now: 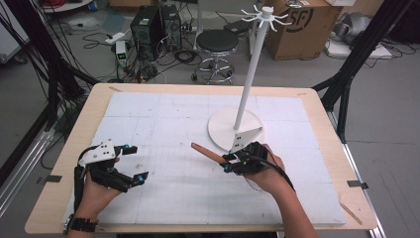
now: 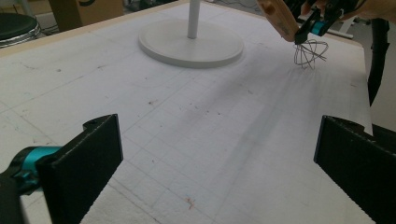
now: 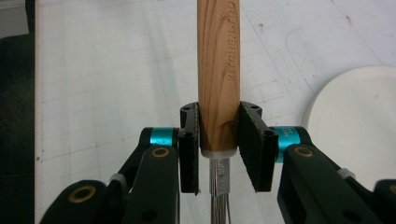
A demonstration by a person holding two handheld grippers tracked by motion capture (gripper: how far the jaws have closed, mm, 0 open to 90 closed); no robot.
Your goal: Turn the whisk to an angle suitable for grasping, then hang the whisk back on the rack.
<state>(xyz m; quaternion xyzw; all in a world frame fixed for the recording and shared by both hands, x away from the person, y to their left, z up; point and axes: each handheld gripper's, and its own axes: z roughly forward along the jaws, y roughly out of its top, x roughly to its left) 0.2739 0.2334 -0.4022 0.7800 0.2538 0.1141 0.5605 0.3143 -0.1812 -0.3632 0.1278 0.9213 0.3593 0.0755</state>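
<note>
A whisk with a wooden handle (image 1: 205, 151) is clamped in my right gripper (image 1: 227, 162), just in front of the white stand's round base (image 1: 220, 126). In the right gripper view both pads press the handle (image 3: 218, 70) near its metal collar, and the right gripper (image 3: 218, 122) is shut on it. The left gripper view shows the whisk's wire loops (image 2: 309, 52) hanging clear above the table under that gripper (image 2: 310, 25). My left gripper (image 1: 137, 162) rests at the table's left with its jaws wide open and nothing between them (image 2: 224, 168).
The white stand (image 1: 246, 84) has a tall pole topped with a ring of hooks (image 1: 267, 17), right of the table's centre. A white gridded mat (image 1: 163, 119) covers the wooden table. A stool, boxes and cables lie on the floor beyond the far edge.
</note>
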